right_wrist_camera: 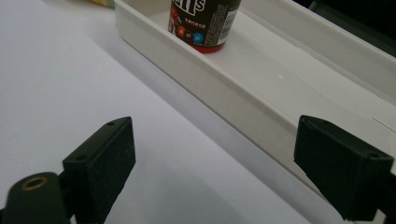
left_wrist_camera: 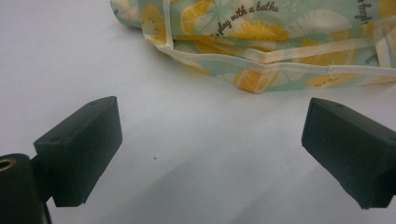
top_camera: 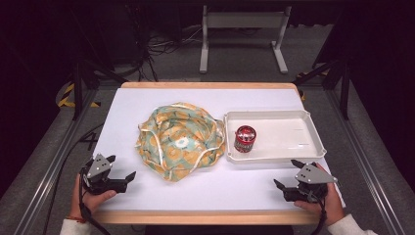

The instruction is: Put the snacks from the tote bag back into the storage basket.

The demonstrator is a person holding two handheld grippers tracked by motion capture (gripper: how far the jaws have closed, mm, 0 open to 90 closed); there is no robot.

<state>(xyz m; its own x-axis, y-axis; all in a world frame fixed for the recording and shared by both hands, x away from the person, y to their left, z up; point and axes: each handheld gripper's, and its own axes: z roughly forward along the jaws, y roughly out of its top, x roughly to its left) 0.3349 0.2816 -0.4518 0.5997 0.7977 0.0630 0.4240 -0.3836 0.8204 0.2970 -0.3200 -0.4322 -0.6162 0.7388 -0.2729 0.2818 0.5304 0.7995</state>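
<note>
Bag (top_camera: 179, 140): crumpled, left of tray (top_camera: 313, 147).
Can (top_camera: 244, 138): upright in tray.
Left gripper (top_camera: 120, 172): agape, empty, near bag.
Right gripper (top_camera: 288, 176): agape, empty, before tray.
Tip: probably pinch bag's hem, lift slowly.

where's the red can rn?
High view: the red can stands upright in the left end of the white tray, right of the patterned cloth, ahead of the right gripper.

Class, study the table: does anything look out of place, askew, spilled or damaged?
Nothing looks spilled or damaged. The patterned cloth bag lies crumpled in a loose heap mid-table, its cords strewn about. The red can stands upright in the white tray. Both the left gripper and the right gripper rest open near the front edge.
</note>
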